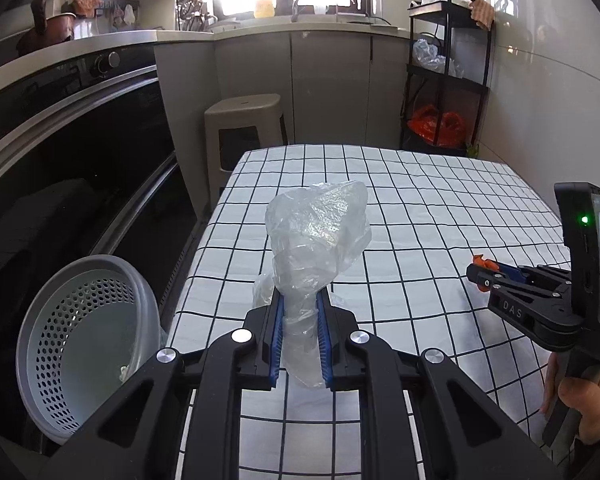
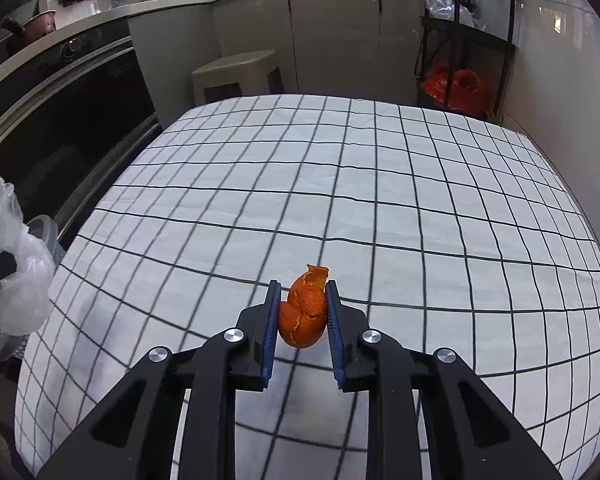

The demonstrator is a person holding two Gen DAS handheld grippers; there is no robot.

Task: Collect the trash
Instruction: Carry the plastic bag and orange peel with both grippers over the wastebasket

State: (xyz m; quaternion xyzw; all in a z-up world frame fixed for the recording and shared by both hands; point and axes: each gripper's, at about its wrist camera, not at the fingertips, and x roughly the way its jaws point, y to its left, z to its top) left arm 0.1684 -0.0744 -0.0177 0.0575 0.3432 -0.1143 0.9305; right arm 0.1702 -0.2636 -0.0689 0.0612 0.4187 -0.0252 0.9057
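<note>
The crumpled clear plastic bag [image 1: 316, 248] stands with its long axis running straight out along the left gripper [image 1: 300, 340], bunched thin where the blue ribbed pads pinch it narrow and ballooning wider past the tips, above the left edge of the grid-checked tablecloth [image 1: 440, 208]. The right gripper [image 2: 303, 316] has its fingers drawn in close on a curled, pebbly orange peel [image 2: 305, 308], its torn tip pointing up and forward over the cloth. A perforated grey plastic basket [image 1: 80, 340] sits off the table's left side, just beside the bag.
</note>
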